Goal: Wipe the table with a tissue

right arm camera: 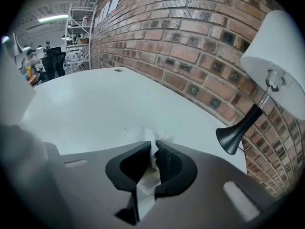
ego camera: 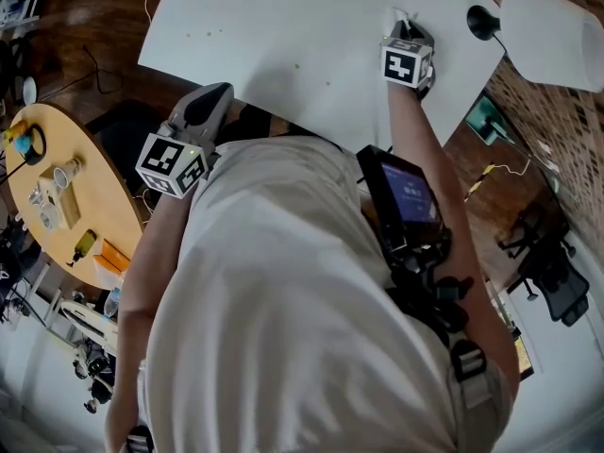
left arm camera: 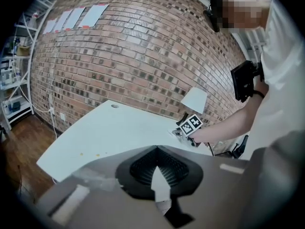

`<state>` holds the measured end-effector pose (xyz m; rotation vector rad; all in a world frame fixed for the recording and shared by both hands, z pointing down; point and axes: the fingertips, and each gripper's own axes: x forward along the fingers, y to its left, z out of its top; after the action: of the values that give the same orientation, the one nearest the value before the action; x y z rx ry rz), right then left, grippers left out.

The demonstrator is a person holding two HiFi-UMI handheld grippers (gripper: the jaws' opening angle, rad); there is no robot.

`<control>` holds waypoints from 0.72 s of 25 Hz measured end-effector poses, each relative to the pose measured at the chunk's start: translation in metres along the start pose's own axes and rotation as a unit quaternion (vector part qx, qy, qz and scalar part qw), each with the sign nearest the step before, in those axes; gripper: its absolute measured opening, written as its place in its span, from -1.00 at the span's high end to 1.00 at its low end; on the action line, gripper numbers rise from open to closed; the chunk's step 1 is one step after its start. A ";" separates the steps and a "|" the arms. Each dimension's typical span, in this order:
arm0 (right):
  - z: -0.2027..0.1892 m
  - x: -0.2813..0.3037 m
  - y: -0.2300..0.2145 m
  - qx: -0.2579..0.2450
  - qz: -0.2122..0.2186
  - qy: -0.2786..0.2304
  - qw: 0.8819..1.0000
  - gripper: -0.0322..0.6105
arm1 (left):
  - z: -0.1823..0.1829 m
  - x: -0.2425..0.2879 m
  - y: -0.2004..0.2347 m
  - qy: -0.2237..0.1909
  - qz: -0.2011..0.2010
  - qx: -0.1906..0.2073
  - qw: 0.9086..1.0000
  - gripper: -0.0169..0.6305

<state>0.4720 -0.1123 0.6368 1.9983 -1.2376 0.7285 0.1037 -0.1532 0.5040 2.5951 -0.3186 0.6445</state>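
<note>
Your right claw (right arm camera: 155, 146) is clamped on a white tissue (right arm camera: 150, 138), which meets the worktop (right arm camera: 95, 104) just ahead of the claw. Your left claw (left arm camera: 156, 149) is closed and empty.

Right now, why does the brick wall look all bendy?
Left gripper view: the wide lens bows the brick wall into a dome, and the corners go black. Right gripper view: same bending, and the lamp leans. Head view: the white table looks very bright.
</note>
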 end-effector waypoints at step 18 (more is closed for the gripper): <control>0.031 -0.034 0.112 -0.226 0.182 -0.111 0.951 0.80 | 0.003 0.005 -0.009 -0.001 -0.006 0.004 1.000 0.93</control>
<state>0.3596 -0.1542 0.6199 1.5184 -1.7551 0.3408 0.1121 -0.1477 0.5011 2.6040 -0.3014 0.6390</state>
